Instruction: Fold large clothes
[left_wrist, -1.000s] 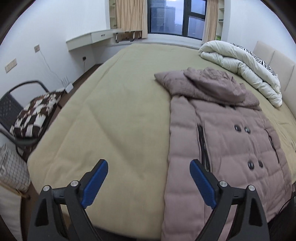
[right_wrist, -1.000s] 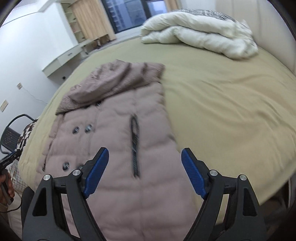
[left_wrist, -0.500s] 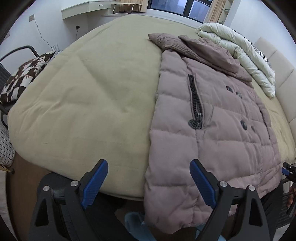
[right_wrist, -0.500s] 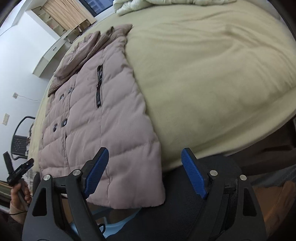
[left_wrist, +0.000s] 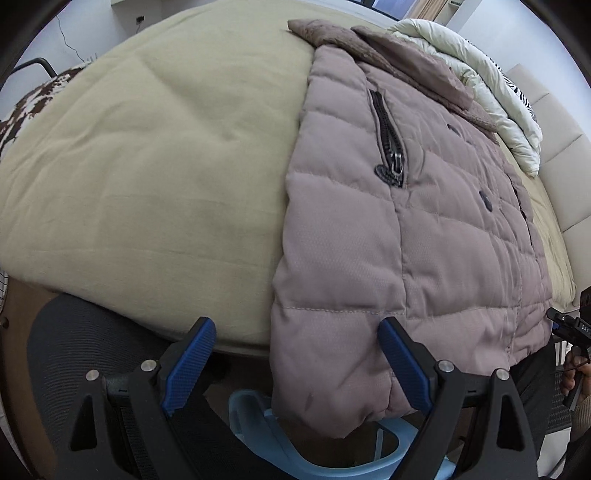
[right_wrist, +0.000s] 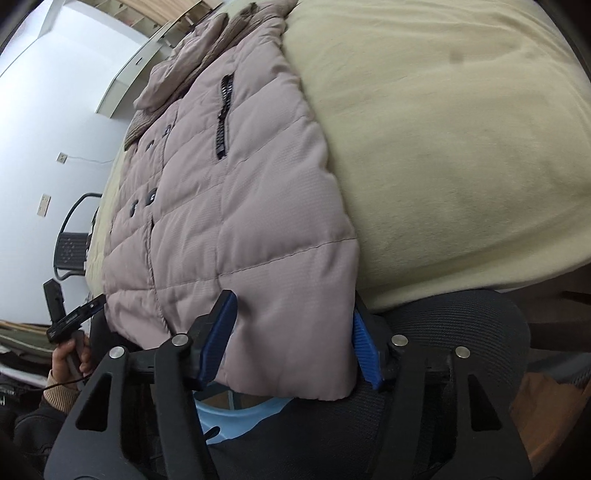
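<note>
Left claw (left_wrist: 295, 365) and right claw (right_wrist: 291, 336) — both spread wide, level.

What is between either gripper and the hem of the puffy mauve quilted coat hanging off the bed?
Nothing visible. The puffy mauve quilted coat already has a hem corner between the open right gripper fingers, and the other corner sits directly ahead of the open left gripper.

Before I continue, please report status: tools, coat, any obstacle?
Left tool and right tool open, each straddling a hem corner. Coat flat on bed, hem overhanging. Blue stool underneath.
</note>
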